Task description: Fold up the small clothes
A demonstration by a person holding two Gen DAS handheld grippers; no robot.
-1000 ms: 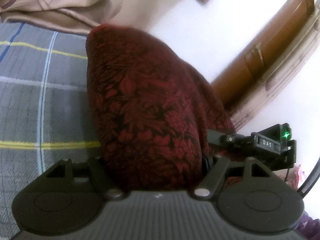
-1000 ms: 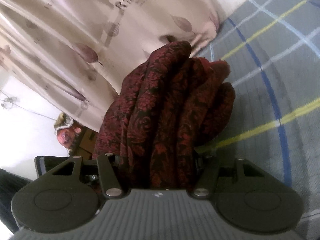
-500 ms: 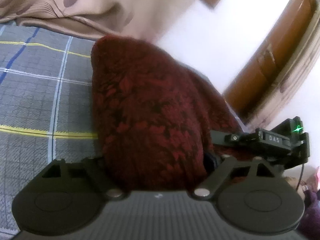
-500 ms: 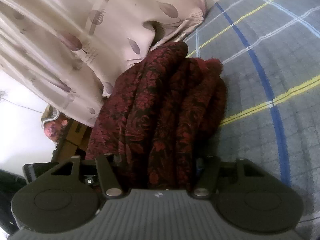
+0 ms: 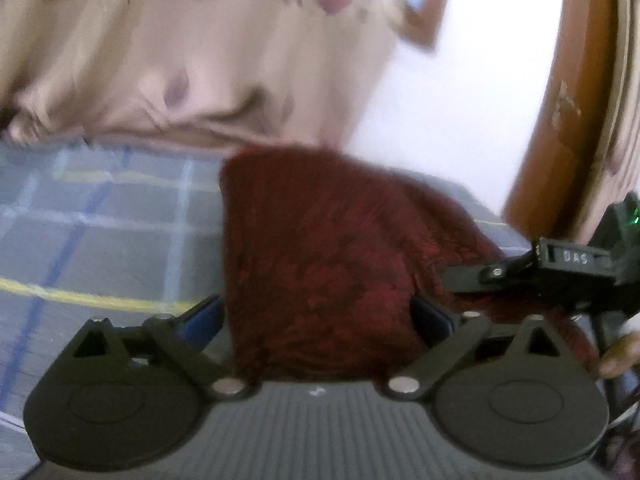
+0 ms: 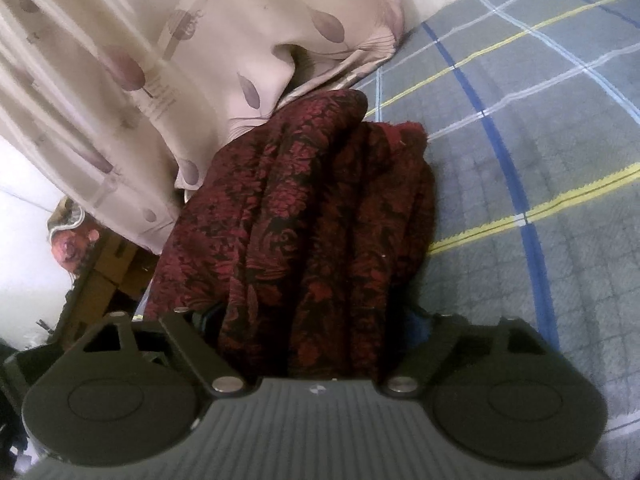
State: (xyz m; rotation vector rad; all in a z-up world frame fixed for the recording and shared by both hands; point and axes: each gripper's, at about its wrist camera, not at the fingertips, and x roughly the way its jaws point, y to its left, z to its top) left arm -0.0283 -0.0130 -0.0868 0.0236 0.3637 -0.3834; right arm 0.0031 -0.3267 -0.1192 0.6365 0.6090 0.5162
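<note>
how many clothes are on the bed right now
1: a dark red patterned garment, bunched in folds on the plaid bedsheet beside the curtain. More may lie outside both views.

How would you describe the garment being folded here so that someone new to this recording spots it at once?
Start from the grey plaid bedspread with blue, white and yellow lines. At its edge, below the beige leaf-print curtain, lies the dark red and black floral fabric bundle, bunched in lengthwise folds. It is the only deep red, densely patterned cloth among pale, plain neighbours.
</note>
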